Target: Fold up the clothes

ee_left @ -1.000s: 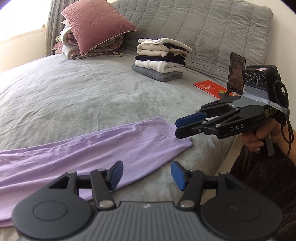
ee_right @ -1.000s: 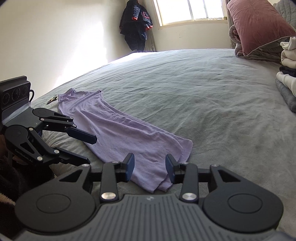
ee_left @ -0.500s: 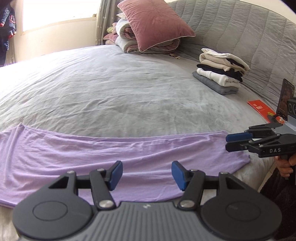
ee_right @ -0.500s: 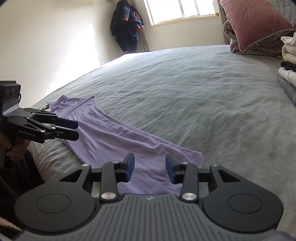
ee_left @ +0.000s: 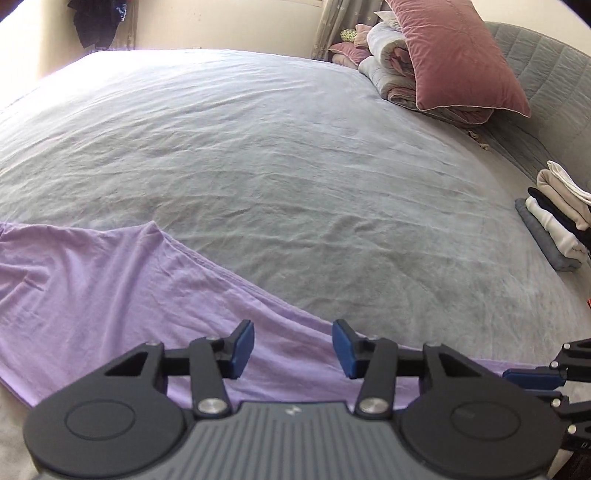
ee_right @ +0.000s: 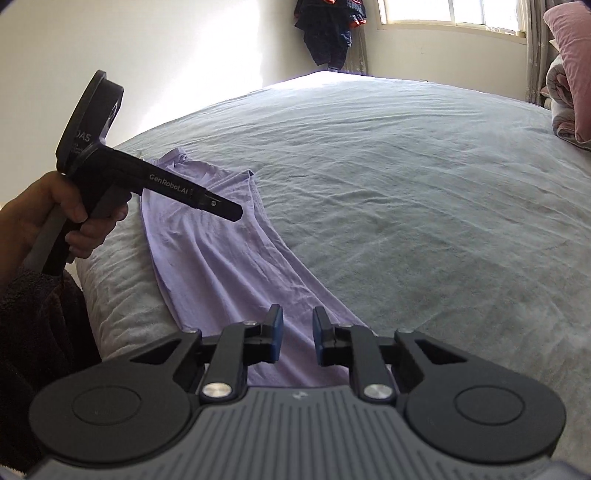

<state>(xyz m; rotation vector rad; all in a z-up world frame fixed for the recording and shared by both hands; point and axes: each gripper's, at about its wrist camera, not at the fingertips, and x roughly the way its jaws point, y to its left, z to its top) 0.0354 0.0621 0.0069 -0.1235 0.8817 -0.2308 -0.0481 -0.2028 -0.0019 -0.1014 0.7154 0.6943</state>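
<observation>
A lilac garment [ee_left: 110,295] lies flat in a long strip along the near edge of the grey bed [ee_left: 295,166]. My left gripper [ee_left: 293,347] hovers over its middle part, jaws closing, with cloth below the gap and neither pad pressing on it. My right gripper [ee_right: 298,334] hangs over the garment's near end [ee_right: 236,280], jaws also closing to a narrow gap, and lilac cloth shows through that gap. In the right wrist view a hand holds the left gripper [ee_right: 229,212] turned on its side above the garment's far end. The right gripper [ee_left: 524,384] shows at the left wrist view's right edge.
A stack of folded clothes [ee_left: 554,221] sits at the bed's right side near the quilted headboard [ee_left: 546,74]. A pink pillow [ee_left: 458,55] leans on a rolled quilt [ee_left: 391,74]. A dark jacket [ee_right: 328,26] hangs in the corner beside the window [ee_right: 450,14].
Both grippers have swung out over the lilac garment, the left one toward its far end and rolled onto its side. Both pairs of jaws have narrowed, the right pair more.
</observation>
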